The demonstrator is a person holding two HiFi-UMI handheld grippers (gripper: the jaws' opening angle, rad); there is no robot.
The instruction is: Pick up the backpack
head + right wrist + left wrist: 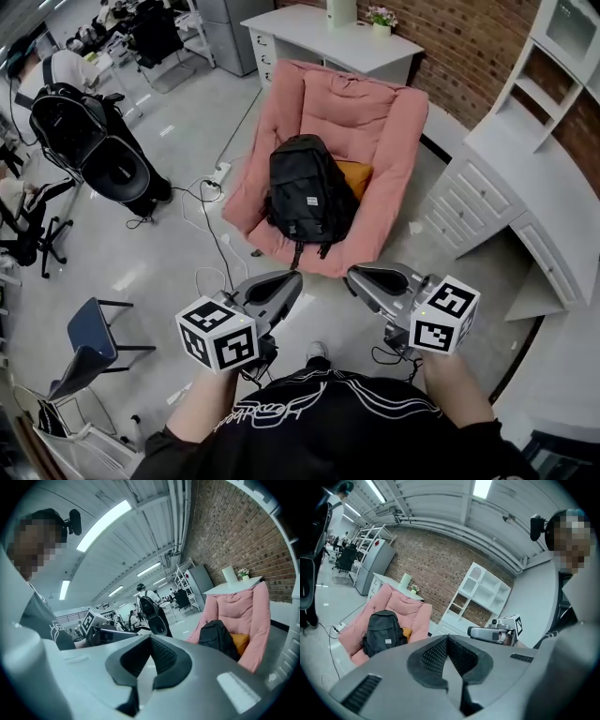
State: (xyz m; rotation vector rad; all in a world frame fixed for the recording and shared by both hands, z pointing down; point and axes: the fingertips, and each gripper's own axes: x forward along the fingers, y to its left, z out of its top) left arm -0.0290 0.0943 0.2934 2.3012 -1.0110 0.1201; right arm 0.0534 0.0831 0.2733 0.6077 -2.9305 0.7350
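A black backpack (pixel 308 192) leans upright on the seat of a pink padded armchair (pixel 370 127), with an orange cushion (pixel 354 176) behind it. My left gripper (pixel 289 280) and right gripper (pixel 356 276) hover side by side over the floor, short of the chair's front edge, both shut and empty. The left gripper view shows the backpack (pixel 383 631) at the left, well beyond the closed jaws. In the right gripper view the backpack (pixel 216 638) sits to the right, on the armchair (pixel 246 616).
A white desk (pixel 330 36) stands behind the chair, with white drawers (pixel 473 202) and shelves (pixel 548 70) along the brick wall at right. Cables (pixel 211 239) trail over the floor left of the chair. A black office chair (pixel 98 141) and a blue chair (pixel 92 339) stand at left.
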